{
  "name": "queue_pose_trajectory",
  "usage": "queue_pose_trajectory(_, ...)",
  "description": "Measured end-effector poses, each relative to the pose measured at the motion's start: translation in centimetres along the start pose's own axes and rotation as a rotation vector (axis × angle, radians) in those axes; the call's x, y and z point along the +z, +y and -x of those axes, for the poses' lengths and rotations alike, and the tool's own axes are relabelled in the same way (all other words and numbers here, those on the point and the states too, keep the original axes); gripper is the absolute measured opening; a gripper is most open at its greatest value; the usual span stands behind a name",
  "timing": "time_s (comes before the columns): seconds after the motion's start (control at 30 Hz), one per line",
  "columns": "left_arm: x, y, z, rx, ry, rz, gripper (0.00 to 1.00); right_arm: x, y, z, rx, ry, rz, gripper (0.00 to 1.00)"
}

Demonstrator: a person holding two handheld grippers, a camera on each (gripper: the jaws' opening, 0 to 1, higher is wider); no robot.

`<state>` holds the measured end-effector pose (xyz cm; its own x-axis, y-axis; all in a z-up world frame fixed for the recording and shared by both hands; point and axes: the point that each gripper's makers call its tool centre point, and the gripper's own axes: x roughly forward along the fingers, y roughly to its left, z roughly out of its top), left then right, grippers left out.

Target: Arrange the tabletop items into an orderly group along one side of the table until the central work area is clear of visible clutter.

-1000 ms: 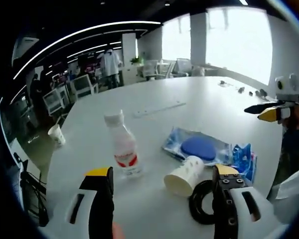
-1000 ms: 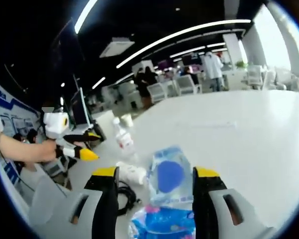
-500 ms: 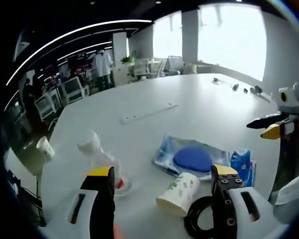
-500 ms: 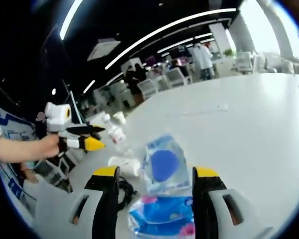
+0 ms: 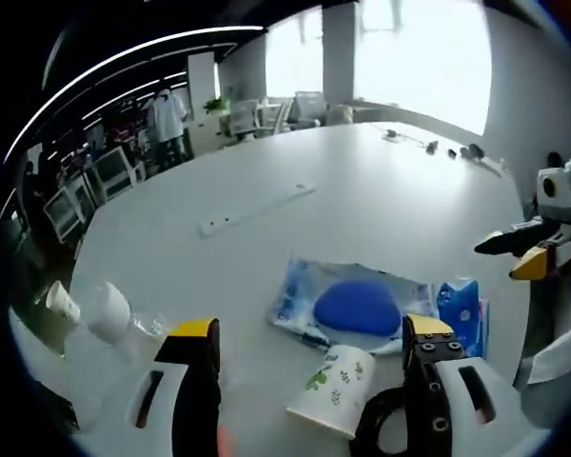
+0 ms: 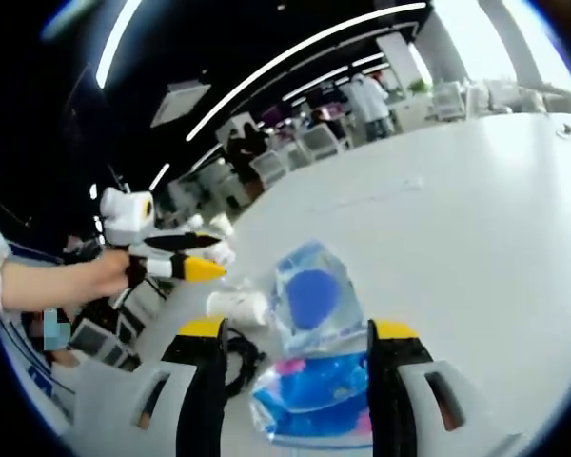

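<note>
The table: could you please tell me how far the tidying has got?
Done: nothing looks arranged yet. The cup lies on its side by the cable, with the pouch and packet loose beside them, and the bottle apart.
In hand: nothing. The left gripper and right gripper are both open, and the right is over the packet.
Left: lining all of them up along one side.

Beyond the far edge of the white desk stand office chairs, with a person in a white coat among them and bright windows behind. Curved light strips run across the dark ceiling. A long flat strip lies in the desk's surface toward its far side.
</note>
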<state>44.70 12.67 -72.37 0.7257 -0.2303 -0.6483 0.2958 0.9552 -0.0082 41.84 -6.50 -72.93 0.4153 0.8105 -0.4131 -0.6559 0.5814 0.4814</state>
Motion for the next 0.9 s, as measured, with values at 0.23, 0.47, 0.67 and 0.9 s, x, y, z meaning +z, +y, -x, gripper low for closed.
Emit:
queue_pose_trajectory(0.23,0.6,0.1,-1.2,-0.033,0.011,-0.014,0.76,-0.5,0.1,-0.3,-0.002,0.008,-0.023,0.56)
queue_pose_trajectory(0.47,0.8,0.0,-2.8,-0.052,0.029,-0.033,0.75,-1.1,0.2,-0.8,-0.003,0.006,-0.071,0.55)
queue_pose_trajectory(0.67,0.4,0.2,-3.9,-0.066,0.058,-0.043,0.76,-1.8,0.3,-1.1,0.001,0.020,-0.110,0.54)
queue_pose_trajectory(0.9,0.0,0.3,-4.6,-0.081,0.078,-0.038,0.76,-2.2,0.1,-1.3,0.003,0.019,-0.164,0.52)
